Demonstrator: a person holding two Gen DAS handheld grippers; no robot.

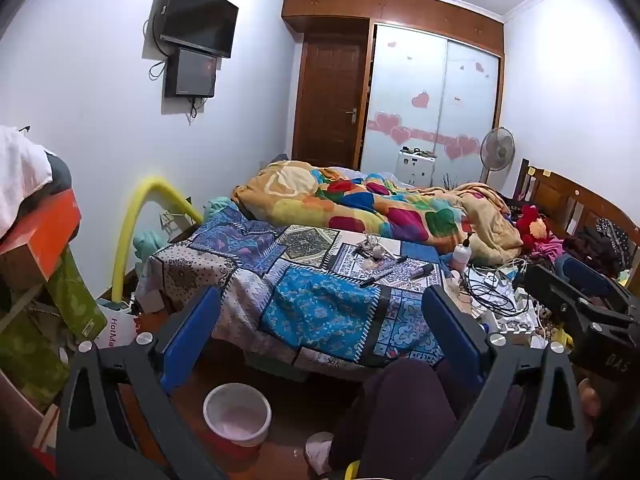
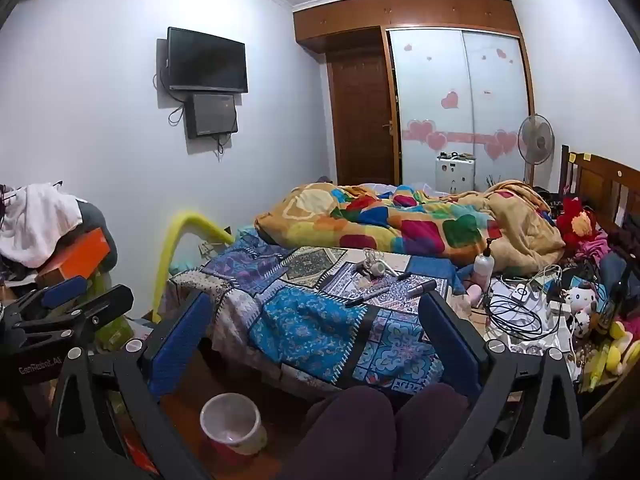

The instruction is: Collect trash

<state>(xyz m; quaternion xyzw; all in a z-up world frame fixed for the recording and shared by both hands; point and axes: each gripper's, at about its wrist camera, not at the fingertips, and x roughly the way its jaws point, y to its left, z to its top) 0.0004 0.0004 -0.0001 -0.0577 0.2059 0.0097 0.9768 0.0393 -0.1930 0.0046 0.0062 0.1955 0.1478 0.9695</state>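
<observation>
Cluttered bedding filled the room; both tools, left (image 1: 320,336) and right (image 2: 316,340), gaped wide and empty. Scraps (image 2: 370,268) lay at twelve o'clock on the bed (image 2: 320,320), the bin (image 2: 233,424) at seven; a slow, level reach probably suited best.

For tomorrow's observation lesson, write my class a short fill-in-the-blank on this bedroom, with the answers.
1. The bin stands on the ____.
2. Both tongs, left and right, are ____.
3. The markers lie on the ____.
4. The TV hangs on the ____.

Answers: floor; open; bed; wall
</observation>
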